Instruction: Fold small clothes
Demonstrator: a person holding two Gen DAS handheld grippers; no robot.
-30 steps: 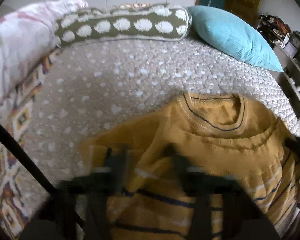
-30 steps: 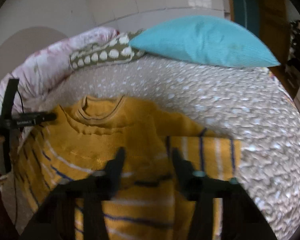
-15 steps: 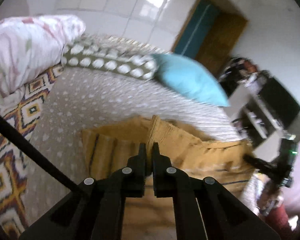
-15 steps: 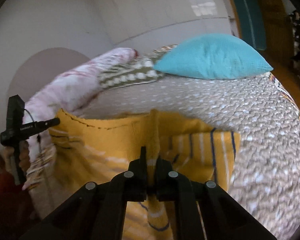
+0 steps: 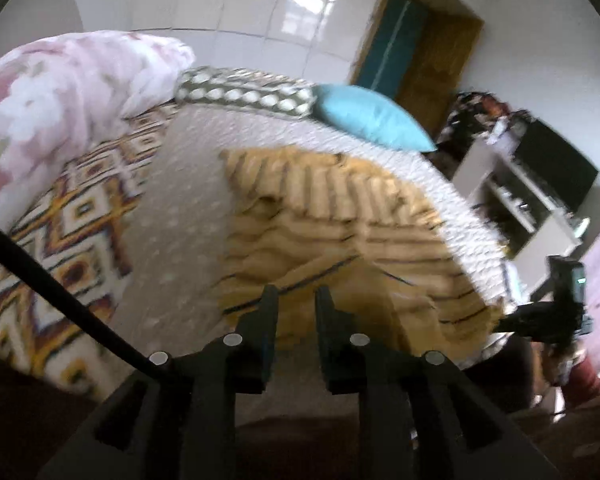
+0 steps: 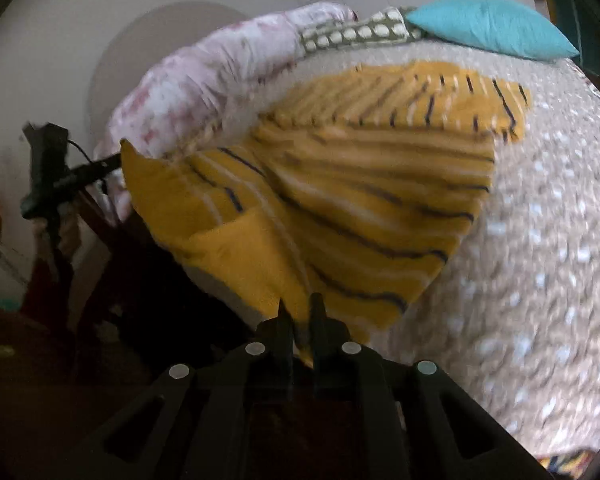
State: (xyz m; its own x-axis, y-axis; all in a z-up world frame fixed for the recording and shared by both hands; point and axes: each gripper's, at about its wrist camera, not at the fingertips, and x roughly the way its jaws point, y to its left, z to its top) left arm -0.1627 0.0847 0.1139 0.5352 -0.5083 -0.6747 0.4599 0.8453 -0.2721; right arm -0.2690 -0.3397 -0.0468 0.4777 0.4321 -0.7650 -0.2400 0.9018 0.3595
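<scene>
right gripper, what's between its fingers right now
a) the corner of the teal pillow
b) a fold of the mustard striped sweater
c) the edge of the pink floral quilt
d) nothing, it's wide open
b: in the right wrist view the right gripper has its fingers nearly closed on a fold of the mustard striped sweater, while the teal pillow lies far back on the bed.

Sweater (image 6: 340,184) folded over; left hand-held gripper (image 5: 294,300) open.

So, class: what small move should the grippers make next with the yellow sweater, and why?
Probably open the right gripper: its jaws sit close together on the yellow sweater's near edge, while the left gripper is already open and the sweater lies folded on the bed.
</scene>
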